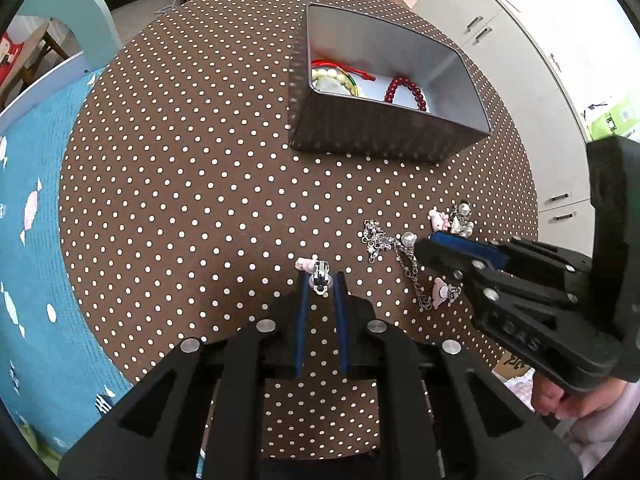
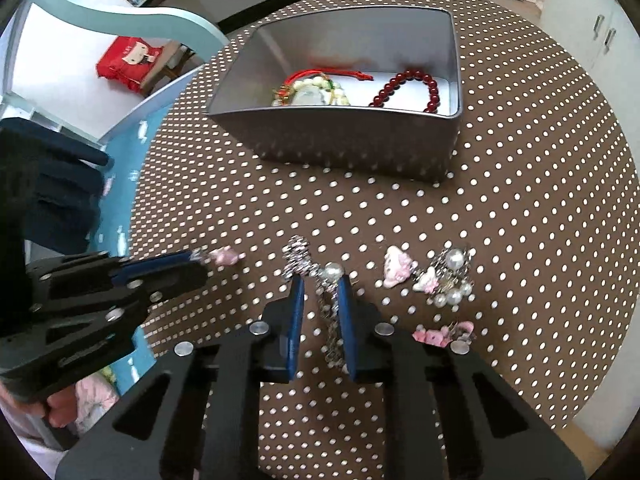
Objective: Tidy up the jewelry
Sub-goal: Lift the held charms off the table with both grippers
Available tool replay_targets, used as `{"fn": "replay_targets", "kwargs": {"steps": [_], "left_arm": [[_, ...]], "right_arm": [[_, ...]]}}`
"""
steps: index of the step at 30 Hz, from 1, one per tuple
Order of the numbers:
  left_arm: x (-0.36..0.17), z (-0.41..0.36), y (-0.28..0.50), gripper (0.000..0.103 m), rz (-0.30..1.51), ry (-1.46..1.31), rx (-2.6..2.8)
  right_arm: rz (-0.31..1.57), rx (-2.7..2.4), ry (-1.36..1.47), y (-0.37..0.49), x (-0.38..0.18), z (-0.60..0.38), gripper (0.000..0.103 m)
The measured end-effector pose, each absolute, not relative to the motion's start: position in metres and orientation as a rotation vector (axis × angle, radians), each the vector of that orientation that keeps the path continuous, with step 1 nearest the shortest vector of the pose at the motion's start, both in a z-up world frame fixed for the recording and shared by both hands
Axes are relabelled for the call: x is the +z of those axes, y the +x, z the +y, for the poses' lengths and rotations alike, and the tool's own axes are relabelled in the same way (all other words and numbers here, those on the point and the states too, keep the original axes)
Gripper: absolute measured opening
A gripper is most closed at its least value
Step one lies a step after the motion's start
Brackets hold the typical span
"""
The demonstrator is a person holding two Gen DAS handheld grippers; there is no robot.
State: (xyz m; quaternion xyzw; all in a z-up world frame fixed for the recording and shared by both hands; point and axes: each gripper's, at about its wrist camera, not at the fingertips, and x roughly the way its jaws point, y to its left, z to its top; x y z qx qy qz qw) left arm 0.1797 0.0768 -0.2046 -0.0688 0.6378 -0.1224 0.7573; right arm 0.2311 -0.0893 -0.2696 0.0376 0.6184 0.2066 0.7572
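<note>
- On the brown polka-dot round table point(image 1: 200, 200), left gripper point(image 1: 321, 280) pinches a small pink-charm metal clip point(image 1: 318, 271).
- Right gripper point(image 2: 322, 284) clamps a silver pearl-studded chain point(image 2: 328, 312).
- Behind them stands a grey rectangular metal tin point(image 2: 340, 140).

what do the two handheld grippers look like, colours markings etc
Both are matt black plastic with angular cut-out linkages and round silver pivot bolts. Each finger carries a flat blue pad. The left gripper and right gripper look identical. Raised lettering shows on the right one's side. A pale pink sleeve shows behind its handle.
</note>
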Motion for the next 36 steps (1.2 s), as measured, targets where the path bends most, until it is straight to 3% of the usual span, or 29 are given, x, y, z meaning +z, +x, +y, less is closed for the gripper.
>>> {"fn": "replay_targets", "kwargs": {"steps": [8, 16, 36], "left_arm": [[-0.221, 0.067, 0.173, 0.012, 1.399, -0.148, -0.288], [-0.221, 0.072, 0.178, 0.012, 1.384, -0.155, -0.29], [-0.173, 0.08, 0.217, 0.012, 1.279, -0.205, -0.291]], "right_arm": [[1.332, 0.439, -0.012, 0.238, -0.282, -0.077, 0.011], [1.349, 0.429, 0.088, 0.24, -0.287, -0.092, 0.004], [1.248, 0.43, 0.237, 0.253, -0.238, -0.141, 0.003]]}}
